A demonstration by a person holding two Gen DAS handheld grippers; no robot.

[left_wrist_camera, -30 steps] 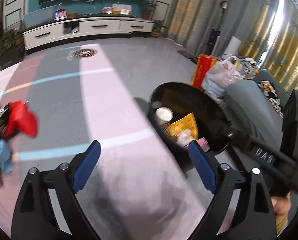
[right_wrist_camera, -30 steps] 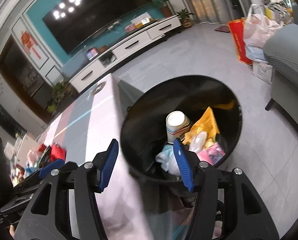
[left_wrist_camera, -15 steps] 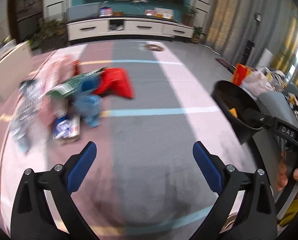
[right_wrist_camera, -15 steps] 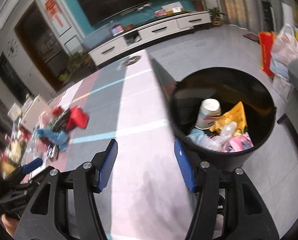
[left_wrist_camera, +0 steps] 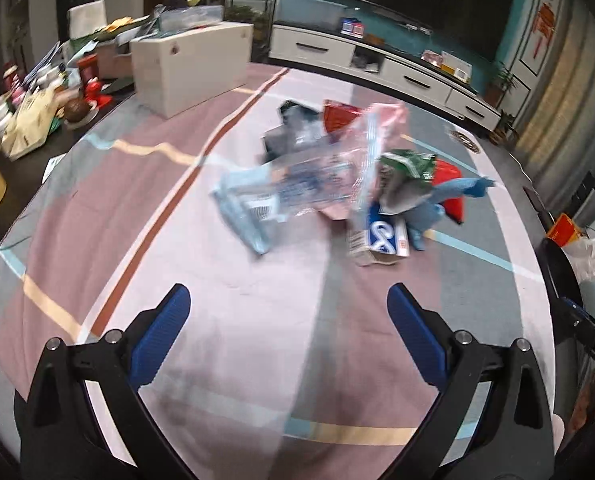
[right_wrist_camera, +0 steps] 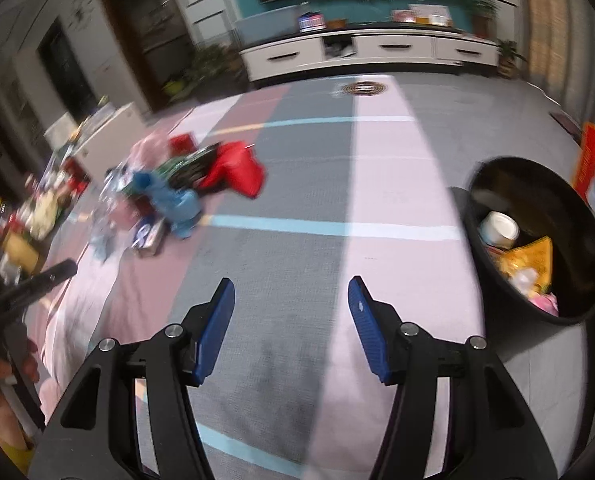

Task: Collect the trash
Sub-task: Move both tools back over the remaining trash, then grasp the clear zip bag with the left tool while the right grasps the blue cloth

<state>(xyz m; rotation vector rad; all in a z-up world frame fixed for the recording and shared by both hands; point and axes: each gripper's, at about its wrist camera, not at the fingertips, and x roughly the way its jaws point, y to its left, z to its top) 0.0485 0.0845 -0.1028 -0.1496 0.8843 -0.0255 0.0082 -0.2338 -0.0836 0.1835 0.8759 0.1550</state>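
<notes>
Trash [left_wrist_camera: 337, 184] lies mid-table: light, crinkly wrappers, best pinched at a loose edge. My left gripper [left_wrist_camera: 289, 332] has just been opening, nothing between; right gripper [right_wrist_camera: 291, 324] gapes empty.

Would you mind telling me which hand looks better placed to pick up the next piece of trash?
Probably the left: its open, empty tongs face the trash pile directly, while the right tongs see the pile off to the side.

Mixed wrappers and bags [left_wrist_camera: 349, 184] heaped on striped cloth; black bin [right_wrist_camera: 537, 240] part-filled.
</notes>
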